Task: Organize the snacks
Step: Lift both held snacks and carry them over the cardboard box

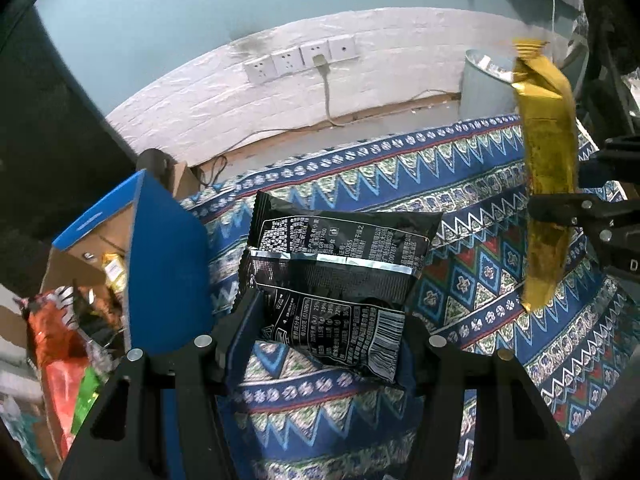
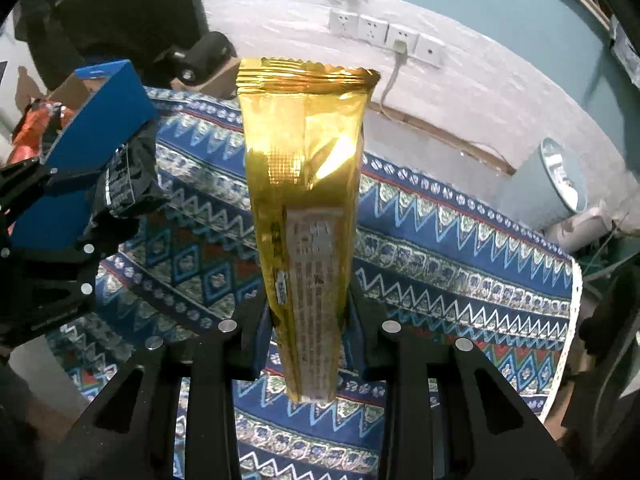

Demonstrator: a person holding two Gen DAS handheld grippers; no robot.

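Snacks are in both claws above a desk draped in a blue patterned cloth [image 1: 460, 280]. The left claw [image 1: 320, 332] is clenched on a black packet [image 1: 332, 264], its pads pressing the packet's lower end; the printed back faces the camera. The right claw [image 2: 308, 320] grips a long gold packet [image 2: 304, 184], which stands nearly upright from its fingers, crimped end up. A blue box [image 1: 168, 264] with open flaps sits at the desk's left edge, just beside the black packet, holding orange, green and yellow packets [image 1: 60, 328]. Behind the desk, a white brick wall carries a row of sockets [image 1: 300, 58], one with a cable plugged in.
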